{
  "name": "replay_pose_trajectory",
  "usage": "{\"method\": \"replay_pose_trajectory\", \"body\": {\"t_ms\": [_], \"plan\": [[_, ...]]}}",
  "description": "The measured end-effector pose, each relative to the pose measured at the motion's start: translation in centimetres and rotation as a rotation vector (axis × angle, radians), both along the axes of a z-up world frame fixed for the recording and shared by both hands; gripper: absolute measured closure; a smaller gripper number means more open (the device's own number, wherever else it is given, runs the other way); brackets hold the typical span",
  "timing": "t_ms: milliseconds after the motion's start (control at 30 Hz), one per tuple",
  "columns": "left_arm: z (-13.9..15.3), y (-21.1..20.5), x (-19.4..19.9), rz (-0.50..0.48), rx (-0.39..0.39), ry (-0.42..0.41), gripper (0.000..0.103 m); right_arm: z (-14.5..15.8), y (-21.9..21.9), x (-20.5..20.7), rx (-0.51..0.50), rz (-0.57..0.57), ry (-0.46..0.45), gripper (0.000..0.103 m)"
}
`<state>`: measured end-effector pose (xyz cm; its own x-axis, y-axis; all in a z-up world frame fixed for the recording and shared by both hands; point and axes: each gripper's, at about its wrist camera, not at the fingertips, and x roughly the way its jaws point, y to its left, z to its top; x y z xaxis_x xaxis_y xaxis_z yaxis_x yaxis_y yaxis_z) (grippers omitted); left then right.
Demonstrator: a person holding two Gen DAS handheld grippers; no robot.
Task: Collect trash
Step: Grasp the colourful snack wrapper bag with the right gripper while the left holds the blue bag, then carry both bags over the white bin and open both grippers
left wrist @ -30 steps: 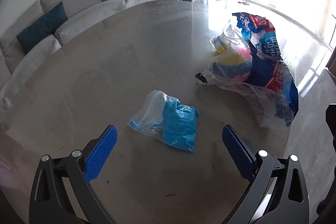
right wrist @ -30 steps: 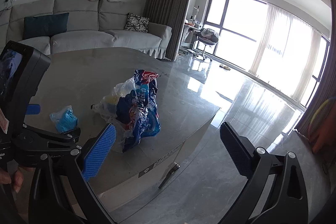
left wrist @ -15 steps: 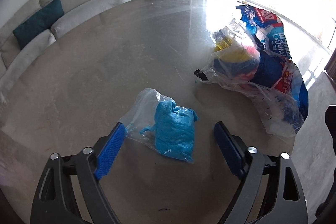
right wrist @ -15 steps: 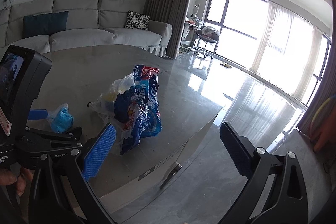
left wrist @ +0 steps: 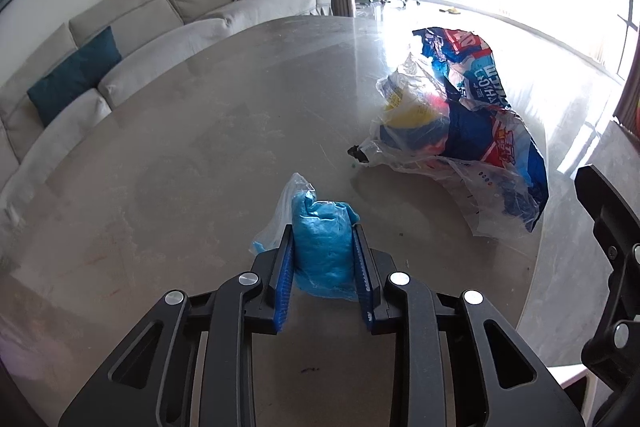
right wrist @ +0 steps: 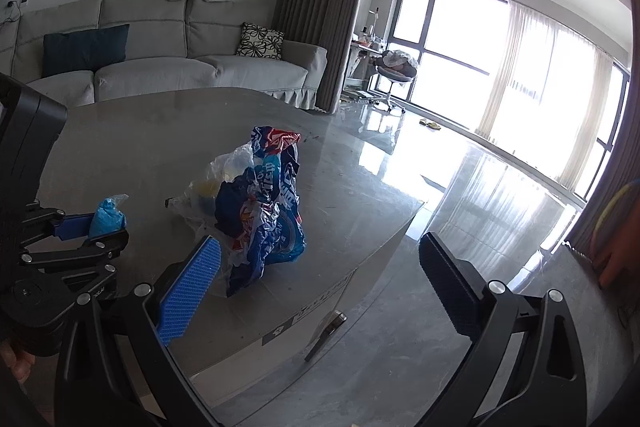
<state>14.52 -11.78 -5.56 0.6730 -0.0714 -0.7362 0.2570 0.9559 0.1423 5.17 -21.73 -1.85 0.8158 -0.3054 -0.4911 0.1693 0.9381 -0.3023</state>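
Observation:
My left gripper (left wrist: 322,237) is shut on a small clear bag stuffed with blue material (left wrist: 322,251), squeezed between its blue pads just above the grey table (left wrist: 200,147). The same bag (right wrist: 107,217) and the left gripper (right wrist: 90,229) show at the left of the right wrist view. A large crumpled plastic trash bag (left wrist: 460,131) with blue, red and yellow wrappers lies to the right; it also shows in the right wrist view (right wrist: 256,203). My right gripper (right wrist: 320,279) is open and empty, over the table's near edge.
A grey sofa (right wrist: 160,67) with a teal cushion stands behind the table. The table edge (right wrist: 360,267) drops to a glossy floor on the right. A chair (right wrist: 394,75) stands by the bright windows. The right gripper's body (left wrist: 612,287) shows at the right of the left view.
My left gripper moved forward over the small blue bag and closed on it. The right gripper stayed open and shifted only slightly.

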Motion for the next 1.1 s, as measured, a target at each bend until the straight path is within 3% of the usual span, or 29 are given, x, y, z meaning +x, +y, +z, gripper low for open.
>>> {"method": "replay_pose_trajectory", "body": {"t_ms": [200,400,433,467,567,833,1100], "plan": [[2.7,0.8,-1.6,0.000,-0.008,-0.069,0.075,-0.4,0.4,2.7,0.022,0.002,0.000,0.004],[4.1,1.8,-2.0,0.006,-0.007,-0.089,0.075,-3.2,0.7,6.8,0.102,0.011,0.118,0.005],[4.2,2.1,-1.9,0.012,-0.007,-0.091,0.075,-3.7,0.8,7.1,0.110,0.015,0.130,0.019],[4.4,2.3,-1.7,0.017,-0.007,-0.090,0.075,-4.1,1.0,7.2,0.110,0.018,0.146,0.060],[4.5,3.2,-1.4,0.027,0.000,-0.091,0.075,-4.1,1.3,6.6,0.115,0.031,0.153,0.081],[5.7,3.9,-2.5,0.036,-0.027,-0.100,0.075,0.5,1.7,2.6,0.093,0.073,0.053,0.084],[8.0,3.6,-7.4,-0.007,-0.084,-0.119,0.075,5.9,2.3,-4.2,0.081,0.100,-0.031,0.084]]}}
